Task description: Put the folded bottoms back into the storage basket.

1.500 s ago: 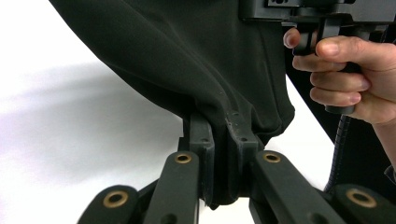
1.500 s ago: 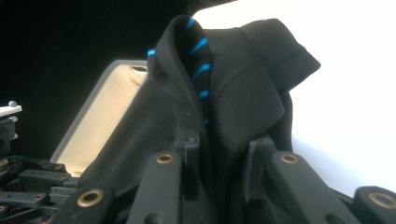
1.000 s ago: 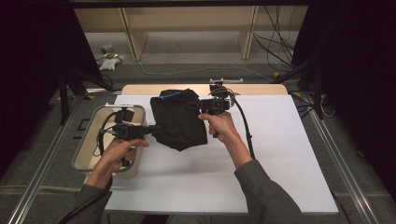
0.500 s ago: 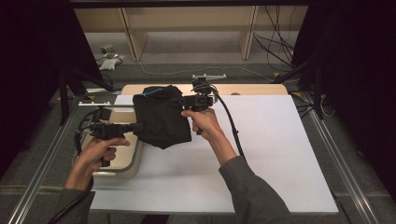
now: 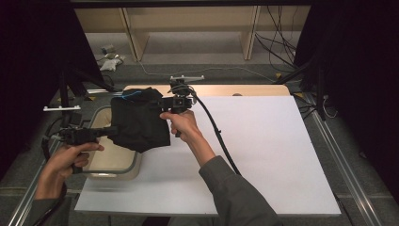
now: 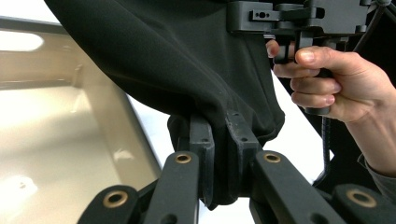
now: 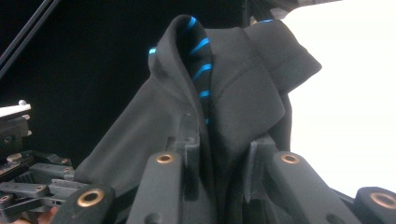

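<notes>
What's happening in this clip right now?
A person holds a black garment in the air between two handheld grippers. The left gripper pinches its lower edge and the right gripper clamps the top, near the blue-striped collar. The cloth hangs over the beige tray at the white table's left edge.

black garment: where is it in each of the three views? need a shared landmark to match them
High view: black garment hangs left of centre, above the beige tub's near edge, held between both grippers.
Left gripper view: it fills the upper middle, its lower edge pinched between this gripper's jaws.
Right gripper view: centre, a fold with blue stripes rising from the jaws.
Shared landmark: the white table sheet, bright behind the cloth in all three views.
</notes>
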Motion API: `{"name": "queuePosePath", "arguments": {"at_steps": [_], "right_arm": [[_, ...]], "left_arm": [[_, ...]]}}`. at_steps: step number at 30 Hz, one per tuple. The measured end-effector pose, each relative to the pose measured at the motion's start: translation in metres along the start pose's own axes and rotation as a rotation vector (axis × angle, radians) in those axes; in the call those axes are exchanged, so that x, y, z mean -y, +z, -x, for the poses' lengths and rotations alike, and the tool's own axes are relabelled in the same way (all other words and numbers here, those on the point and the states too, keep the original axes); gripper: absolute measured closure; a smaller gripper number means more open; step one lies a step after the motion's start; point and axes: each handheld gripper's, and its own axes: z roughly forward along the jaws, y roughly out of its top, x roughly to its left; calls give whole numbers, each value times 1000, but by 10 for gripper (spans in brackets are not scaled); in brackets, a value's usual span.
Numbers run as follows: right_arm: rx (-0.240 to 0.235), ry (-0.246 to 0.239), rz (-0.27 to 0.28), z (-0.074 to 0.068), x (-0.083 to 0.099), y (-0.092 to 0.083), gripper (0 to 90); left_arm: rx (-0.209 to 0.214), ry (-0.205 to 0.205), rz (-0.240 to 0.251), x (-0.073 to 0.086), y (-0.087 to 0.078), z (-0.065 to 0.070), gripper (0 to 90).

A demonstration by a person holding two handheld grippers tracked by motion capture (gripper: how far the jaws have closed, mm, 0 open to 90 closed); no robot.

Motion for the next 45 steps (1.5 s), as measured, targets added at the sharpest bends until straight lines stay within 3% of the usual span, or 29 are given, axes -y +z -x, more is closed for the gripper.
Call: {"name": "queuePosePath", "arguments": {"at_steps": [15,16,32,40,45], "right_arm": [[6,-9,-32,-25,-4,37,733],[7,-4,-33,-26,-5,39,733],[37,22,-60,-28,0,69,731],[53,37,-73,-24,3,80,730],[60,36,-82,-27,8,89,729]], "left_arm": [[-55,-38,14,4,-30,-25,829],[-92,-39,4,5,-31,-27,828],[-206,-71,-20,10,-33,-44,828],[-217,-102,-26,14,-33,-55,828],[-245,-112,-28,16,-35,-59,828]]}}
